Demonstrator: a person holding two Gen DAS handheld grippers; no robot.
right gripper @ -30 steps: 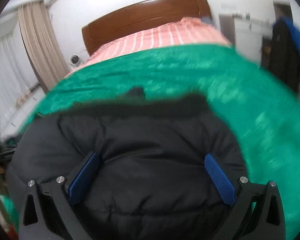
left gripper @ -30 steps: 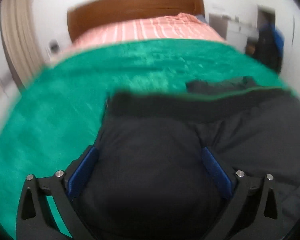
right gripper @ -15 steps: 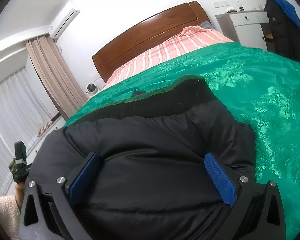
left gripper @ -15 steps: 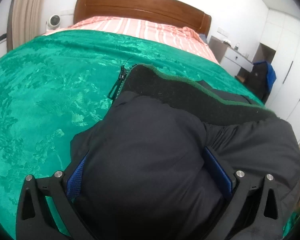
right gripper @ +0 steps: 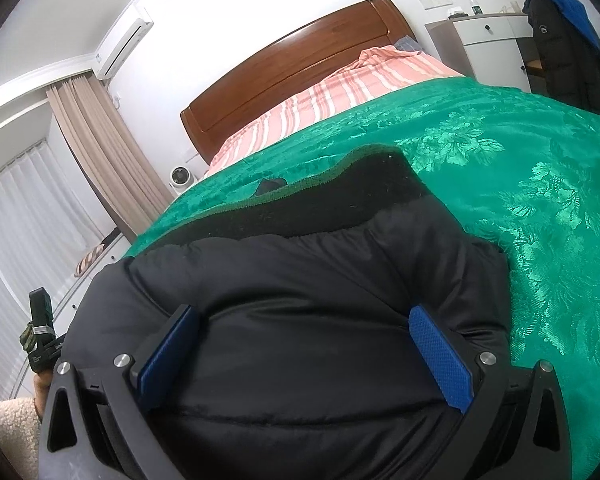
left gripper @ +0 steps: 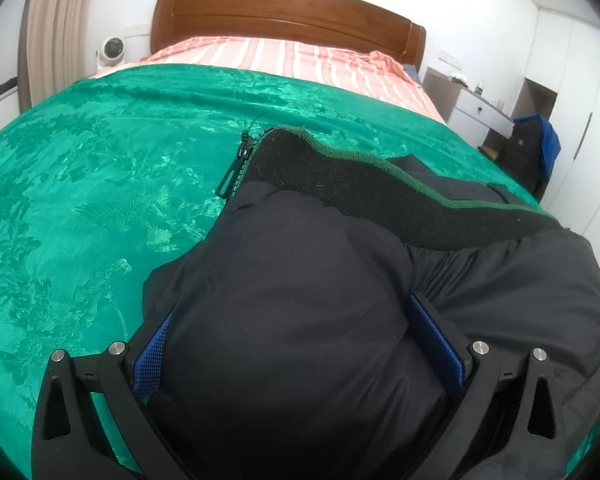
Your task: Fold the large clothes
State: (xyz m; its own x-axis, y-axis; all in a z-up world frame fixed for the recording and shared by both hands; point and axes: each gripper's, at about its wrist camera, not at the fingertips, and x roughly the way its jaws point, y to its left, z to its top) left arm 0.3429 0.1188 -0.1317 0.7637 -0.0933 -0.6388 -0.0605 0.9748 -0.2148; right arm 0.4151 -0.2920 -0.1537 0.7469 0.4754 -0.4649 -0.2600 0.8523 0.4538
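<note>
L wrist view: black puffer jacket (left gripper: 300, 320) fills the gap between the 2 blue pads (left gripper: 436, 340) of the left gripper (left gripper: 296, 344); jaws wide apart, fabric bulging up between them and touching both pads. Cannot tell if they pinch it.

R wrist view: same jacket (right gripper: 300, 320) bulges between the pads (right gripper: 440, 360) of the right gripper (right gripper: 304, 352); jaws wide apart, cloth against both pads. Grip also unclear.

Jacket lies on green bedspread (left gripper: 80, 200), knit collar w/ green edge (left gripper: 360, 184) on the far side, zipper (left gripper: 236, 168) at its L end.

Room: wooden headboard (left gripper: 284, 12), pink striped sheet (left gripper: 284, 56), beige curtain (right gripper: 100, 152), wall AC unit (right gripper: 124, 48), white dresser (right gripper: 488, 36), dark coat hanging (right gripper: 564, 48) at R.
</note>
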